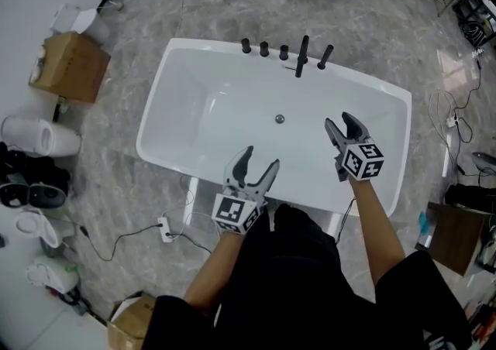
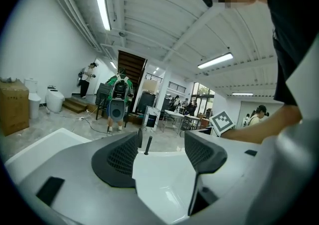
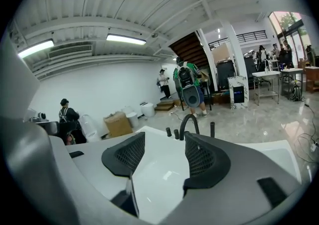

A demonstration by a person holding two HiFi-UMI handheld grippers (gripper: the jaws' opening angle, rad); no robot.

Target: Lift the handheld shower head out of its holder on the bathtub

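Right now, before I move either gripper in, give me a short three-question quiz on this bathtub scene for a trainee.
1. True or false: the left gripper is shut on a fitting.
2. Where do the black fittings stand?
A. On the bathtub rim nearest the person
B. On the bathtub's far rim
C. On the floor beside it
3. Which is nearer those fittings, the left gripper or the right gripper?

Key:
1. False; its jaws stand apart with nothing between them.
2. B.
3. The right gripper.
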